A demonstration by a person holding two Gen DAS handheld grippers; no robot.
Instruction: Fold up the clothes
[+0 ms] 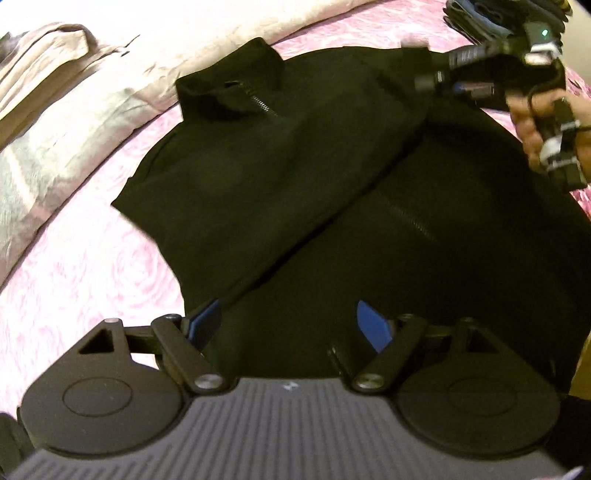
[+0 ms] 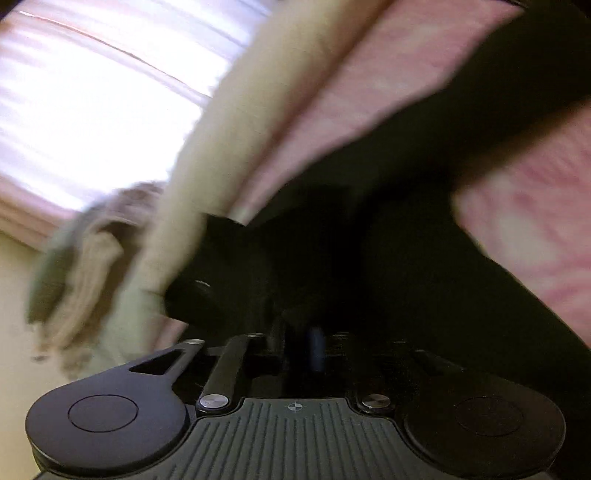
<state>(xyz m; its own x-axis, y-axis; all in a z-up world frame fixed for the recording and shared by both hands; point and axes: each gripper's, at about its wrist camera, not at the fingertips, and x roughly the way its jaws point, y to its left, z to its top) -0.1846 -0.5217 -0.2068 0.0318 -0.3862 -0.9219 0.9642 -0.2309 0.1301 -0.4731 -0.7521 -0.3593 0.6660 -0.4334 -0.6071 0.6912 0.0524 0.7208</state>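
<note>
A black zip-neck top (image 1: 280,173) lies on a pink bedspread (image 1: 92,266), collar at the far left and one side folded over along a diagonal edge. My left gripper (image 1: 291,325) is open, its blue pads spread over the near hem. My right gripper (image 1: 424,79) reaches in from the upper right and holds the far edge of the top. In the blurred right wrist view that gripper (image 2: 314,350) has its jaws close together with black fabric (image 2: 369,258) between them.
Beige folded bedding (image 1: 62,110) lies along the far left of the bed. A dark stack of folded clothes (image 1: 487,14) sits at the far right corner. A bright window (image 2: 92,103) shows in the right wrist view.
</note>
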